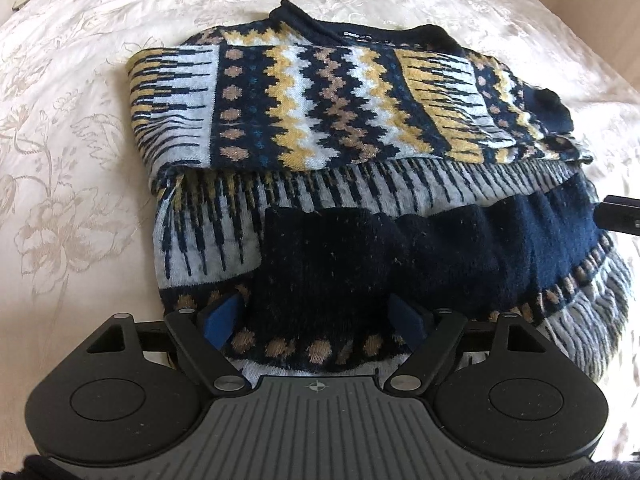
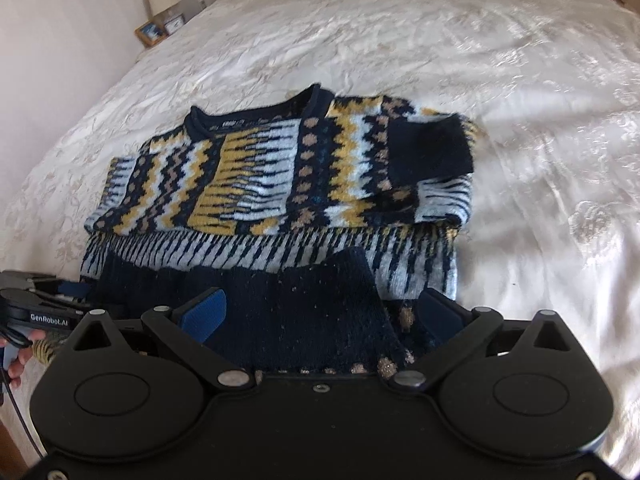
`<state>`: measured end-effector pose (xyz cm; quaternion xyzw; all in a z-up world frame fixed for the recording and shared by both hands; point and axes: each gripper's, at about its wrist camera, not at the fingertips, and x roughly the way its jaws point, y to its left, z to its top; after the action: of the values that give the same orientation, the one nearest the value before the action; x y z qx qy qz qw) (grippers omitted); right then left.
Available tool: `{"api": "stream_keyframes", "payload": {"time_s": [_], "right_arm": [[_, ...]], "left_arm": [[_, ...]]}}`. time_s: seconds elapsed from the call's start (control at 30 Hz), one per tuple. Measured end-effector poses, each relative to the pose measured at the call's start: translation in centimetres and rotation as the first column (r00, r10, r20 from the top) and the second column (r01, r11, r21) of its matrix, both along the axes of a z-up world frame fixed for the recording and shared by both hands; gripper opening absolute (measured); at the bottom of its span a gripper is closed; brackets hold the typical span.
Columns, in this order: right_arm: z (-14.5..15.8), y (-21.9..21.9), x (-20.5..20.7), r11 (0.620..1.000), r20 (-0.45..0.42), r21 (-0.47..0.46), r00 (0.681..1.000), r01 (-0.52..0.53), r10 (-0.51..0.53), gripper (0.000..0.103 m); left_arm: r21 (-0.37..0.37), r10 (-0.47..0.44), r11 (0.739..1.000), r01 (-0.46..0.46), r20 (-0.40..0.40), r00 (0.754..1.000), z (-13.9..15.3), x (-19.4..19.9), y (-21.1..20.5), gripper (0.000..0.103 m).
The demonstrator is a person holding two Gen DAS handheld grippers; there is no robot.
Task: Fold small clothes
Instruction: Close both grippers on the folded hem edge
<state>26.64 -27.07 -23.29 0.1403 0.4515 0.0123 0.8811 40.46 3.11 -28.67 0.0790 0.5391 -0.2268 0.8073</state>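
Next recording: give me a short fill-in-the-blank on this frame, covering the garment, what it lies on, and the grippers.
1. The patterned sweater lies on a white ____.
2. Both sleeves are folded across the sweater's ____.
3. The left gripper has its jaws ____ over the dark navy hem.
4. The pads of the right gripper are coloured ____.

Missing words: bedspread; body; open; blue

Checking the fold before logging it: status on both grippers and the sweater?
Left gripper open, straddling the navy hem. Right gripper open, same hem. Sweater on the bedspread, sleeves folded in, hem turned up. Nothing in the way.
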Motion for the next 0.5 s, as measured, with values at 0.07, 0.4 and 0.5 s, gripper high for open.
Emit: {"api": "stream_keyframes", "payload": {"time_s": [0.07,0.4,0.5], "right_arm": [[-0.4,-0.1,0.3,1.0,-0.014,0.006,1.0,-0.024,0.024,0.102],[-1.9,-1.4,1.4,0.991,-0.086,0.116,0.993,-0.067,0.077,0.082],[-2.0,-1.7,1.6,0.989,-0.106,0.136,0.992,-0.058,0.073,0.057]], "left_arm": [[-0.002,-0.007,1.0,0.007,0.006,1.0,0.0,0.0,0.0,0.079],[-0.017,-0.037,0.999,0.038,0.052,0.998,0.6,-0.6,-0.5,0.062],[-0.021,-0.033,0.999,0.034,0.056,0.998,0.9,-0.7,-0.6,0.046]]}}
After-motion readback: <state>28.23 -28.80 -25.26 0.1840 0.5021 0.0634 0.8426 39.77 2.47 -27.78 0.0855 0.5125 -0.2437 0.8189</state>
